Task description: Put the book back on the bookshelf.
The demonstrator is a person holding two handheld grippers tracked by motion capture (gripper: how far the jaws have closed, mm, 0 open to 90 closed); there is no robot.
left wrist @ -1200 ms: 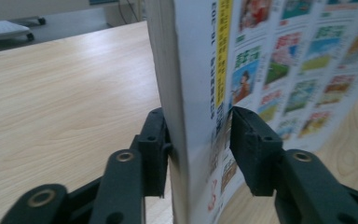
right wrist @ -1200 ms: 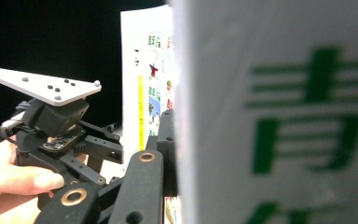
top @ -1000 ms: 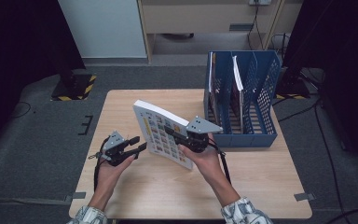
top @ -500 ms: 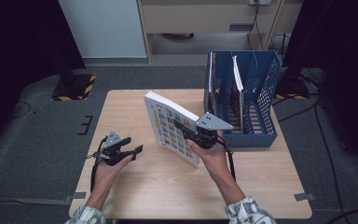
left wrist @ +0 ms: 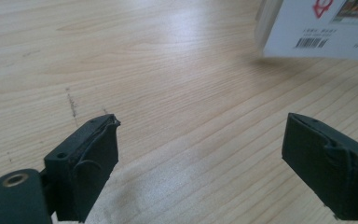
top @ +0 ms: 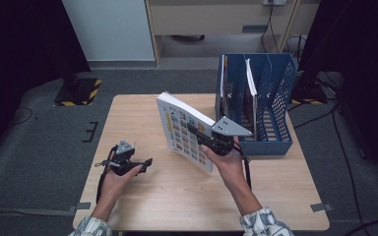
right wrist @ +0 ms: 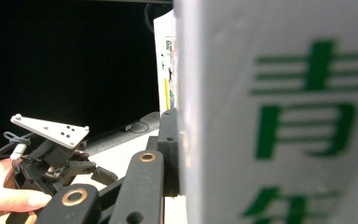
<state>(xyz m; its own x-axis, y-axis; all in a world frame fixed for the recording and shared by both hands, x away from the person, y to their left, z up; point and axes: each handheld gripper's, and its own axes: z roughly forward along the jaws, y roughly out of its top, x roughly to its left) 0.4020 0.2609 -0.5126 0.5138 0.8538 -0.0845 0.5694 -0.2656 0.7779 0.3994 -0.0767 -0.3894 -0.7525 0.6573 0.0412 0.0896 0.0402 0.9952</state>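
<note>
The left gripper (top: pixel 145 162) sat low over the table (top: pixel 142 201), its jaws having just been opening, nothing between them; the right gripper (top: pixel 203 140) clamped the book (top: pixel 179 129), which stood tilted off the tabletop, just beside the blue file rack (top: pixel 275 128); to slot it well, the person would likely need to square the spine with an empty compartment, keep the grip firm, and clear the rack's near wall.
</note>
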